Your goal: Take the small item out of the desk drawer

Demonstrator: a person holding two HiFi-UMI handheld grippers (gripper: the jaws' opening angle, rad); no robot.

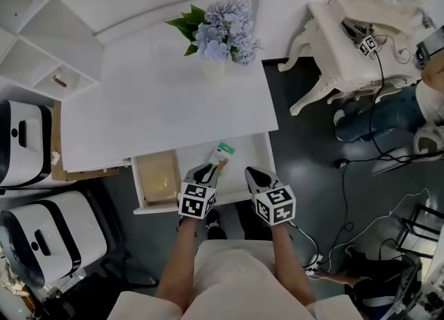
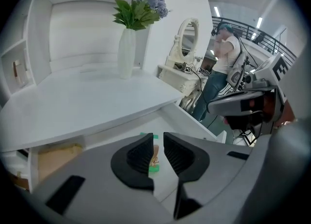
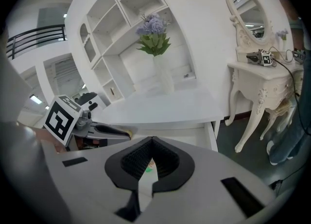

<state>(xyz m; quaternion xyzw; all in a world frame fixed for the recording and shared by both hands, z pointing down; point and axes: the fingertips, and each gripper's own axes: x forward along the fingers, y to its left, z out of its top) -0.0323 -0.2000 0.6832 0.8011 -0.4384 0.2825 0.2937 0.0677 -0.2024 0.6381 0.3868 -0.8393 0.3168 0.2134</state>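
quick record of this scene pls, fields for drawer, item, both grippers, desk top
drawer: open, below the white desk
packet: small, green-topped, lying in the drawer, not lifted
tan thing: flat, in the drawer's left part
left gripper: jaws slightly apart, aimed at the packet, not pressing it
right gripper: jaws shut, empty, over the drawer's front
vase of flowers: upright on the desk

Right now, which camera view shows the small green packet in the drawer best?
The head view: the small green packet lies almost whole in the open drawer, just ahead of the left gripper. The left gripper view shows only a strip of it between the fingers; the right gripper view shows only a green speck.
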